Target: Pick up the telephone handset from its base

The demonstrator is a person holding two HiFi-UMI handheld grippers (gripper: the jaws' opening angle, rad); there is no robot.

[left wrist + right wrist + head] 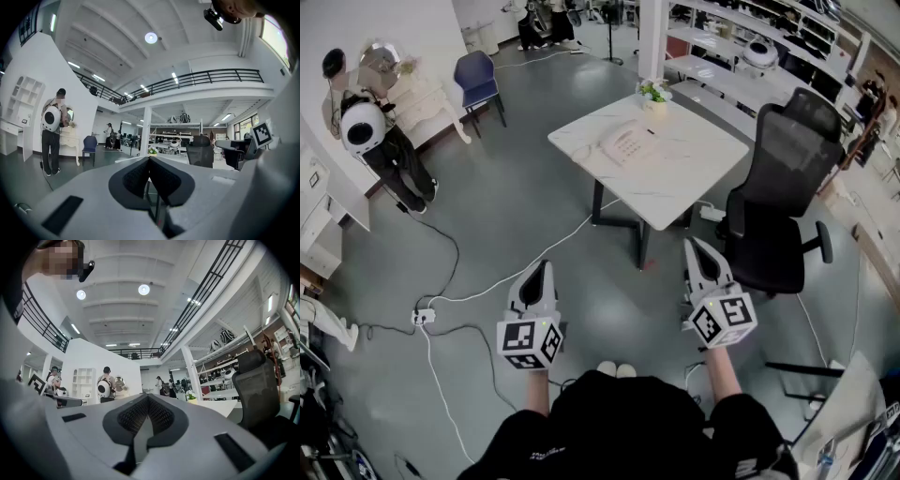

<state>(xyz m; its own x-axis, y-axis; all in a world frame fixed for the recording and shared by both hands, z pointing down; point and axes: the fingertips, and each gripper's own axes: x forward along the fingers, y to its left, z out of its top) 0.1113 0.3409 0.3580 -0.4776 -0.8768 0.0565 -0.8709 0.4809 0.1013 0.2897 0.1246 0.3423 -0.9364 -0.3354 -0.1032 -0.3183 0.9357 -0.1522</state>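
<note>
Grey-shelled left gripper (542, 272) points level, jaws pressed together on nothing, probably just carried for the approach. Well ahead, the telephone (625, 142) sits toward the white table's (698, 164) left corner, with the handset (610, 147) on its base. The right gripper (697, 251) is likewise closed and empty, near the black chair (780, 187).

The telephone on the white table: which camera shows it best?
The head view: it looks down on the telephone lying on the white table, whole and unobstructed. The left and right gripper views look level across the room, so they catch only the table's edge; the telephone cannot be made out there.
</note>
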